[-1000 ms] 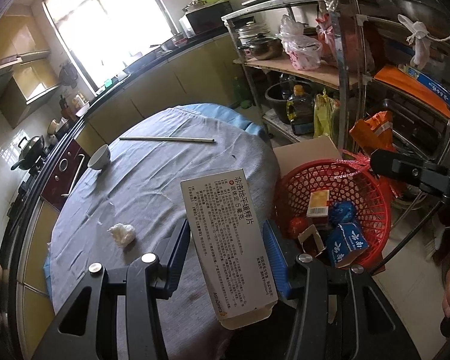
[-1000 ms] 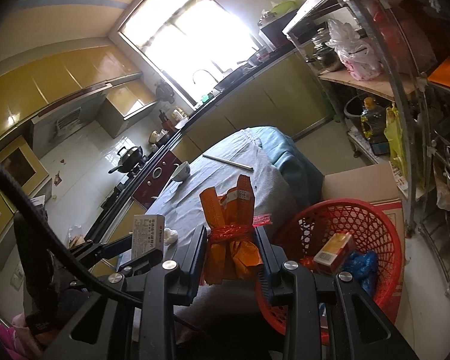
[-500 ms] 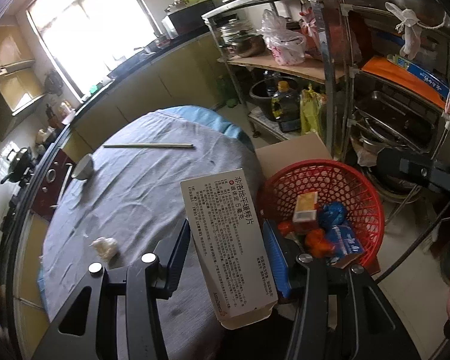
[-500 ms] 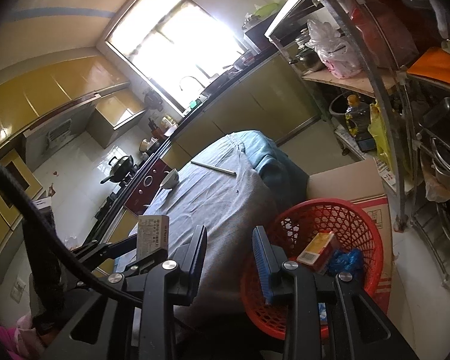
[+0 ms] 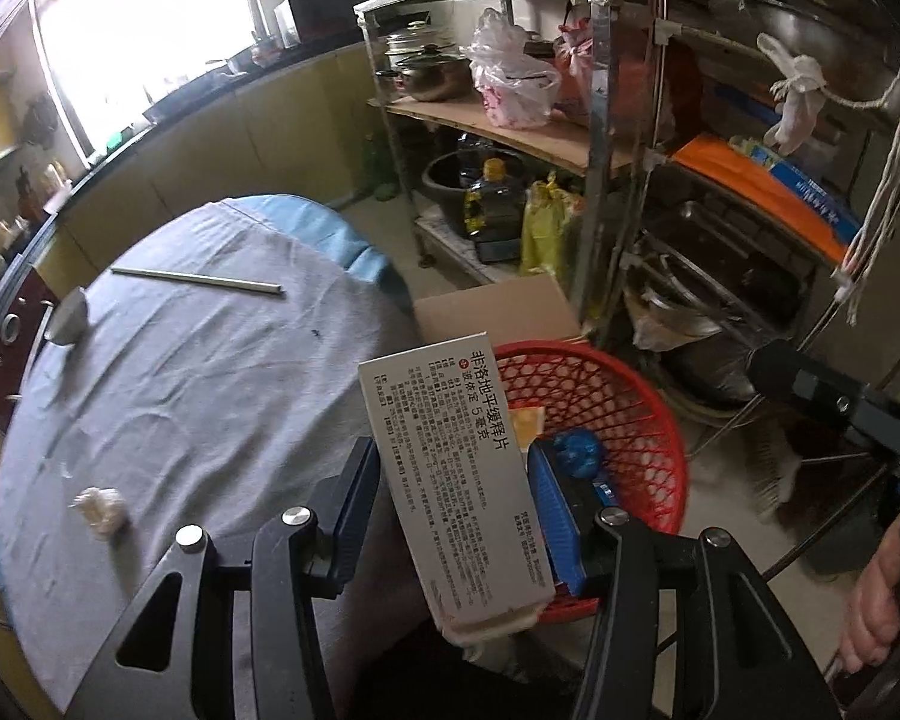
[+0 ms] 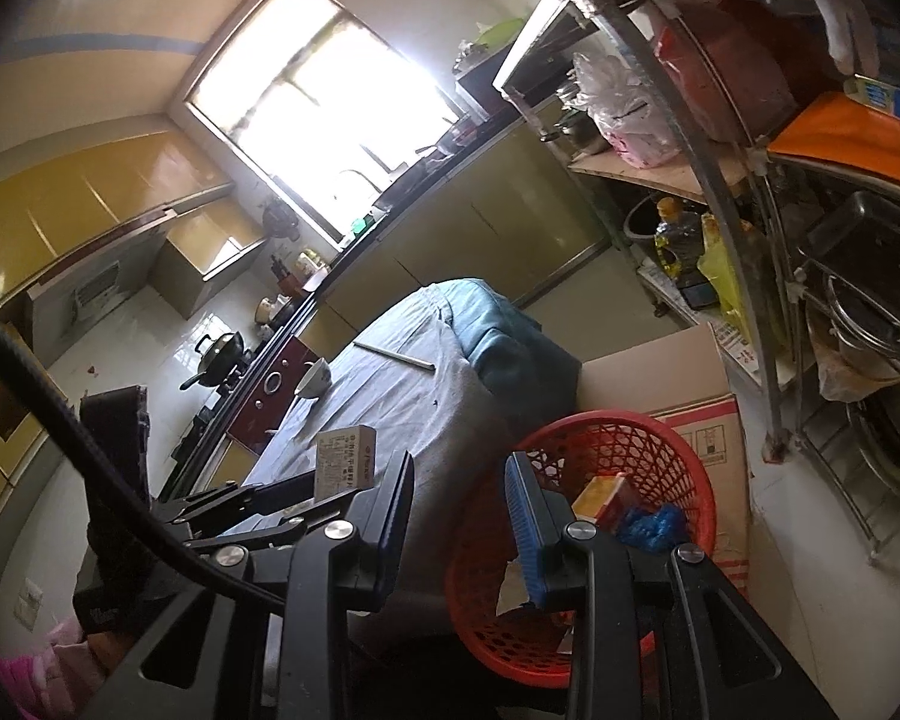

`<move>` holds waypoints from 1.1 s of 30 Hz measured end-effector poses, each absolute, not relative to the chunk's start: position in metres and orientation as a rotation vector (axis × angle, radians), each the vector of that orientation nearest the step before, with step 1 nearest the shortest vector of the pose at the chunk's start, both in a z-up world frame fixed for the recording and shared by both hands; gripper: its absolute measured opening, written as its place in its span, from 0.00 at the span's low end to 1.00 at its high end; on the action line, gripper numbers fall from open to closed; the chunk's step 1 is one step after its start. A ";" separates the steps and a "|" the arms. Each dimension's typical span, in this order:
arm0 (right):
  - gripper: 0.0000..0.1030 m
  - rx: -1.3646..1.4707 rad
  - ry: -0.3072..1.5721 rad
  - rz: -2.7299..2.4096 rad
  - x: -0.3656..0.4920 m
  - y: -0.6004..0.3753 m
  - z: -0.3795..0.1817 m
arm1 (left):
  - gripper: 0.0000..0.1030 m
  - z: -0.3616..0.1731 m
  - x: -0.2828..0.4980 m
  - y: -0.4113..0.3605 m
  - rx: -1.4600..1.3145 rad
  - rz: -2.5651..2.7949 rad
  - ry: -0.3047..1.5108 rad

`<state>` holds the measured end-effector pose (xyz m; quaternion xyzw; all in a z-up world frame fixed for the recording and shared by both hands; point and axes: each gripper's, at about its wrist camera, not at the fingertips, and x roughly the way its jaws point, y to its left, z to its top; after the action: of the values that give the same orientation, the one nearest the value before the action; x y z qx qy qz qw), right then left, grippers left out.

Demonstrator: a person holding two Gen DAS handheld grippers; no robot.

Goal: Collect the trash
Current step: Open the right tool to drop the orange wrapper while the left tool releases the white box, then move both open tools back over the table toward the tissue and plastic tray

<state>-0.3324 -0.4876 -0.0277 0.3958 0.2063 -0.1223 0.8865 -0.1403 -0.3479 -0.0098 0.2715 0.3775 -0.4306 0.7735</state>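
Trash in hand right now is a white printed medicine box, clamped between the fingers of the left gripper and held over the table edge, just beside the red basket. The right gripper stands with its fingers apart and nothing between them; a second ago it carried an orange wrapper tied with red ribbon, which is gone from its grasp, so that piece has most likely dropped into the basket. Meanwhile the box has swung closer to the basket rim, and its release looks like the next step. Inside the basket lie a yellow carton and a crumpled blue wrapper. On the grey tablecloth a wad of tissue is left to collect, with a thin metal rod and a small bowl further off. Behind the basket sit a cardboard box and a cluttered steel shelf rack, with kitchen counters under a bright window.
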 end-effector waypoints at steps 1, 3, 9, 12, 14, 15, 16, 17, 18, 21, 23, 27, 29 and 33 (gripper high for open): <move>0.33 0.827 0.427 -0.258 -0.333 -0.488 -0.028 | 0.53 -0.009 -0.139 -0.348 0.578 -0.944 0.825; 0.33 0.831 0.428 -0.262 -0.334 -0.489 -0.028 | 0.55 -0.005 -0.136 -0.346 0.545 -0.960 0.834; 0.35 0.861 0.442 -0.256 -0.333 -0.491 -0.032 | 0.60 0.006 -0.124 -0.330 0.484 -0.954 0.836; 0.35 0.864 0.443 -0.255 -0.332 -0.489 -0.031 | 0.60 0.006 -0.120 -0.312 0.487 -0.932 0.827; 0.35 0.863 0.444 -0.252 -0.332 -0.489 -0.031 | 0.60 0.001 -0.116 -0.296 0.490 -0.911 0.836; 0.35 0.862 0.444 -0.252 -0.331 -0.489 -0.031 | 0.60 -0.001 -0.114 -0.288 0.491 -0.898 0.842; 0.35 0.863 0.446 -0.254 -0.331 -0.489 -0.031 | 0.60 -0.006 -0.112 -0.275 0.492 -0.874 0.852; 0.35 0.865 0.449 -0.255 -0.331 -0.489 -0.032 | 0.60 -0.009 -0.110 -0.267 0.491 -0.856 0.861; 0.35 0.869 0.452 -0.255 -0.331 -0.489 -0.032 | 0.60 -0.012 -0.108 -0.255 0.485 -0.835 0.871; 0.35 0.882 0.461 -0.250 -0.329 -0.490 -0.034 | 0.60 -0.019 -0.096 -0.215 0.439 -0.752 0.900; 0.35 0.890 0.469 -0.241 -0.326 -0.489 -0.035 | 0.60 -0.019 -0.087 -0.186 0.386 -0.692 0.907; 0.35 0.885 0.502 -0.219 -0.315 -0.480 -0.035 | 0.60 -0.011 -0.069 -0.134 0.259 -0.573 0.899; 0.35 0.872 0.524 -0.201 -0.305 -0.472 -0.034 | 0.60 -0.005 -0.060 -0.107 0.189 -0.514 0.889; 0.35 0.826 0.567 -0.166 -0.285 -0.451 -0.028 | 0.61 0.009 -0.042 -0.062 0.073 -0.415 0.854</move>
<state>-0.2851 -0.4507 -0.0281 0.3954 0.2714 -0.0795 0.8739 -0.0418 -0.0619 0.0090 0.0350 0.4112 -0.1998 0.8887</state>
